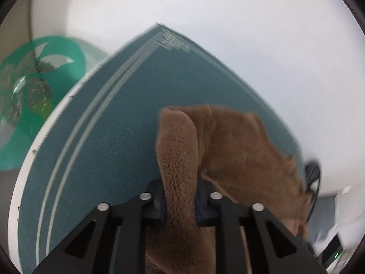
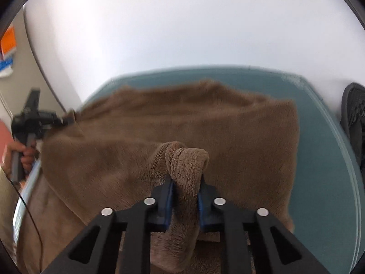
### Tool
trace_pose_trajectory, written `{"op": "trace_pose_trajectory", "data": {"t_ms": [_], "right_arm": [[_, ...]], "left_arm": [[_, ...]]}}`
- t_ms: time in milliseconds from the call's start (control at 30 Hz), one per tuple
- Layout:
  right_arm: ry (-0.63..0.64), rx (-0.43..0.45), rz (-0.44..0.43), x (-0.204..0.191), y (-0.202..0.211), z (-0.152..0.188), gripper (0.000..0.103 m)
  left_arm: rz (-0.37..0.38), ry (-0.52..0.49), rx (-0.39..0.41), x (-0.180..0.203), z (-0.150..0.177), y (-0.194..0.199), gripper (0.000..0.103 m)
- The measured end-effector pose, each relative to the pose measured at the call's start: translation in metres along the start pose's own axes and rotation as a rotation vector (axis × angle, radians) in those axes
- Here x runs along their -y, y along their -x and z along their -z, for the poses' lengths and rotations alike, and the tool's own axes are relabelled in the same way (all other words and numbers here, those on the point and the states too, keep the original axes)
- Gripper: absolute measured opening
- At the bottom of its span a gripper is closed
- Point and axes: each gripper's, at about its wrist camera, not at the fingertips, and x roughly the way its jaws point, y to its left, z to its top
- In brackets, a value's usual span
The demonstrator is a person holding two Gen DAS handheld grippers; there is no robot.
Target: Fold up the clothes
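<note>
Both claws are clamping bunched folds of the brown fleece garment point(image 2: 173, 123), which is lying across the teal mat point(image 1: 109, 125): left gripper point(image 1: 180, 202) and right gripper point(image 2: 185, 202) each pinching fabric between the pads

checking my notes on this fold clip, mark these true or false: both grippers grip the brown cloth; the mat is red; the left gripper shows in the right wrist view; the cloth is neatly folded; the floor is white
1. Both grippers grip the brown cloth: true; left gripper and right gripper each pinch a bunch.
2. The mat is red: false, it is teal.
3. The left gripper shows in the right wrist view: true, at the left edge.
4. The cloth is neatly folded: false, it is spread and rumpled.
5. The floor is white: true.
</note>
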Motion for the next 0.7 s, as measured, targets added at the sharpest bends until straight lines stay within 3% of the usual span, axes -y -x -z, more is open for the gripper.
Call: {"op": "trace_pose_trajectory", "data": {"t_ms": [233,367,400,433,500,633,700], "right_arm": [[0.021,0.206,0.115,-0.008,0.026,-0.029,0.016],[0.023,0.108,0.152,-0.001,-0.017,-0.030,0.016],[0.027,0.065,0.149,0.002,-0.030,-0.029,0.016],[0.026,0.018,0.142,0.006,-0.041,-0.027,0.017],[0.011,-0.035,0.136,0.016,-0.054,-0.022,0.024],[-0.022,-0.014,0.168,0.028,-0.045,-0.016,0.064],[-0.022,0.019,0.184,0.027,-0.032,-0.013,0.065]], "left_arm": [[0.045,0.019,0.098,-0.001,-0.001,0.014,0.015],[-0.043,0.003,0.020,-0.007,-0.002,-0.005,0.024],[-0.066,-0.001,-0.001,-0.009,-0.002,-0.010,0.030],[-0.078,-0.013,-0.015,-0.012,-0.001,-0.010,0.041],[-0.092,-0.037,0.001,-0.015,0.004,-0.001,0.056],[-0.122,-0.123,0.041,-0.015,0.021,0.028,0.070],[-0.154,-0.196,0.044,-0.011,0.036,0.042,0.073]]}}
